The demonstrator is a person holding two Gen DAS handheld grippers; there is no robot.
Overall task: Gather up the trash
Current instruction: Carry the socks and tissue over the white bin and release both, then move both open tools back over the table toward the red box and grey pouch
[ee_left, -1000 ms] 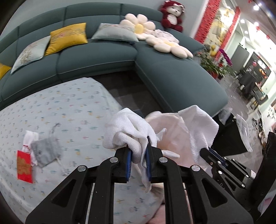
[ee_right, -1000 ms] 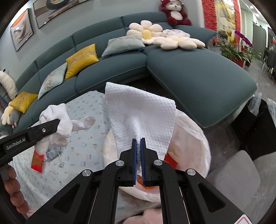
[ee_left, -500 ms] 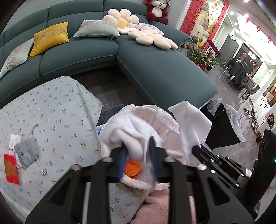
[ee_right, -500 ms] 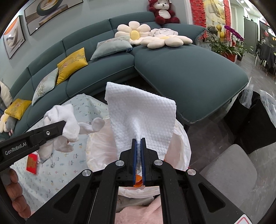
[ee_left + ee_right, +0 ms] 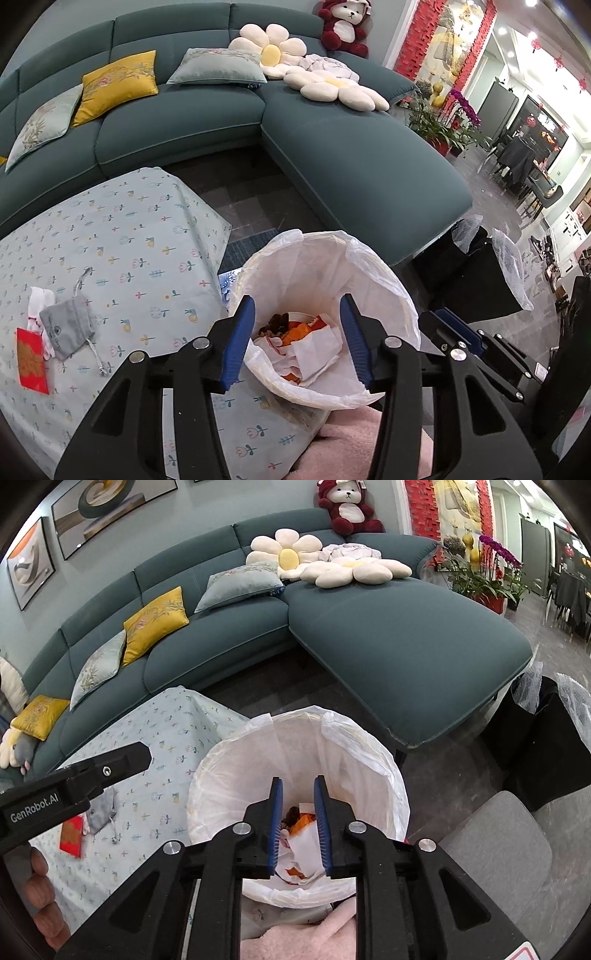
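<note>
From the left wrist view, the left gripper [image 5: 297, 338] hangs over the lined trash bin [image 5: 384, 273] with its jaws spread wide and nothing between them. Down in the bin lie crumpled white tissues [image 5: 314, 350] and orange scraps [image 5: 297, 330]. The bin stands just off the near right corner of the tabletop [image 5: 122, 236], which is covered in a pale flowered cloth. Near the tabletop's left edge sit a grey drawstring pouch [image 5: 68, 326] and a red envelope [image 5: 32, 360], touching each other. Behind it all runs a teal sectional sofa [image 5: 351, 162] with yellow cushions [image 5: 116, 85] and flower-shaped pillows [image 5: 271, 48].

From the right wrist view, the right gripper [image 5: 298, 825] is also above the bin [image 5: 218, 775], jaws parted a moderate way and empty, the tissues [image 5: 304, 849] showing between them. A red plush bear [image 5: 349, 506] sits on the sofa back [image 5: 406, 642], and framed pictures [image 5: 92, 506] hang on the wall. A grey seat [image 5: 498, 845] stands at the right.
</note>
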